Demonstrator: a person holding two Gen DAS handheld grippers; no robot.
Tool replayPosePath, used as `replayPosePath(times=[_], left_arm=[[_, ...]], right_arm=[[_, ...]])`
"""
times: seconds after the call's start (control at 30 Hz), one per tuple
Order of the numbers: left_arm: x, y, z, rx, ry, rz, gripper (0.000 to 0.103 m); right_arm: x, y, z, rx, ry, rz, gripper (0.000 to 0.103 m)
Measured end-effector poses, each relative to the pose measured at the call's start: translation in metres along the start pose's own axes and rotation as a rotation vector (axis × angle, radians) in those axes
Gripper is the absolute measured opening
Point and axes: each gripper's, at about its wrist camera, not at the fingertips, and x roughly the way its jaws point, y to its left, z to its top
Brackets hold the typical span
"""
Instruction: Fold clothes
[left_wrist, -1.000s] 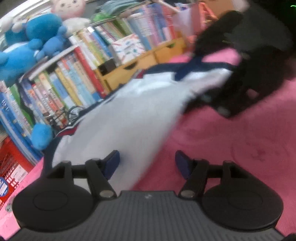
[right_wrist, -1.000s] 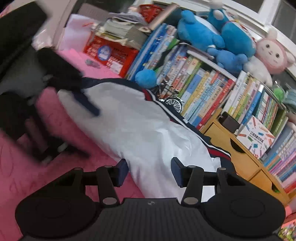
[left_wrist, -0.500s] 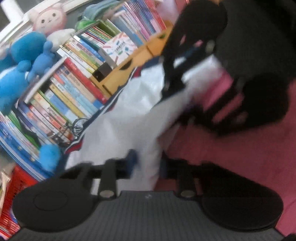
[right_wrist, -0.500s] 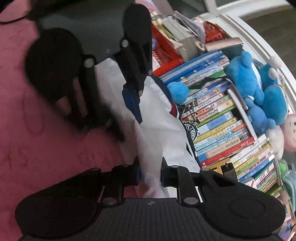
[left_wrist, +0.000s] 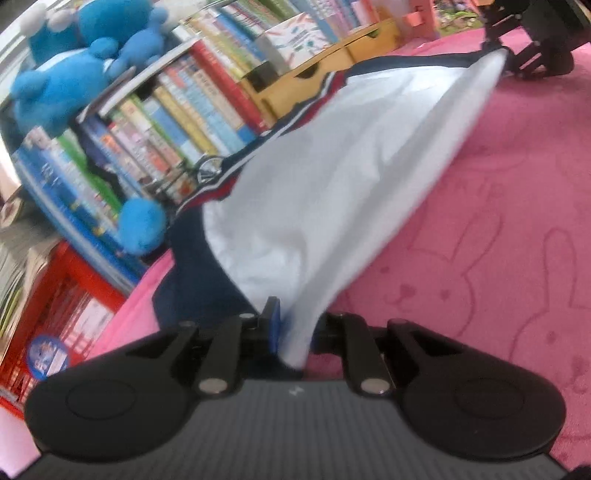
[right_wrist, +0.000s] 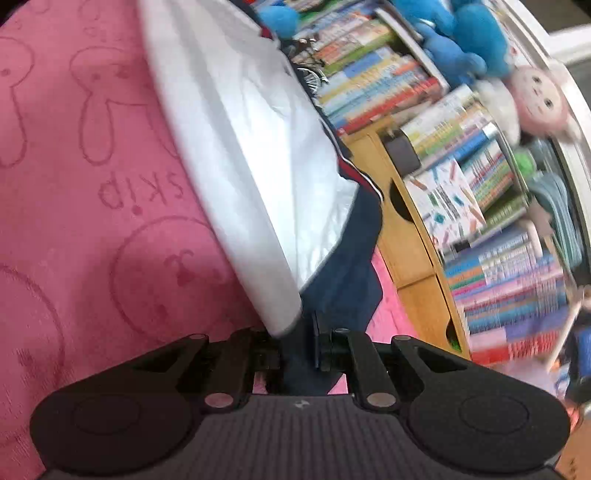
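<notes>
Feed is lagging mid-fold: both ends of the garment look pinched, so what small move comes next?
Probably lift both ends together, keeping the white garment taut. The left hand-held gripper is closing on one end and the right hand-held gripper pinches the other, over the pink mat.

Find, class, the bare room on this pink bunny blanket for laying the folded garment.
Free: the pink blanket beside the white garment, on the side away from the books; also visible in the right wrist view. Crowded: the far side, where books and a wooden drawer box border the garment.
</notes>
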Motion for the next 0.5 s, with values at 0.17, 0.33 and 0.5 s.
replayPosePath(times=[0.17, 0.33, 0.5], left_arm=[[-0.024, 0.006, -0.005, -0.072, 0.026, 0.009, 0.009], [-0.051, 0.005, -0.024, -0.125, 0.024, -0.020, 0.010], [-0.066, -0.001, -0.035, -0.202, 0.024, -0.035, 0.009]], right_arm=[[-0.032, -0.016, -0.001, 0.066, -0.066, -0.012, 0.009], [-0.069, -0.026, -0.014, 0.116, -0.096, 0.056, 0.009], [-0.080, -0.006, -0.028, 0.150, -0.065, 0.091, 0.009]])
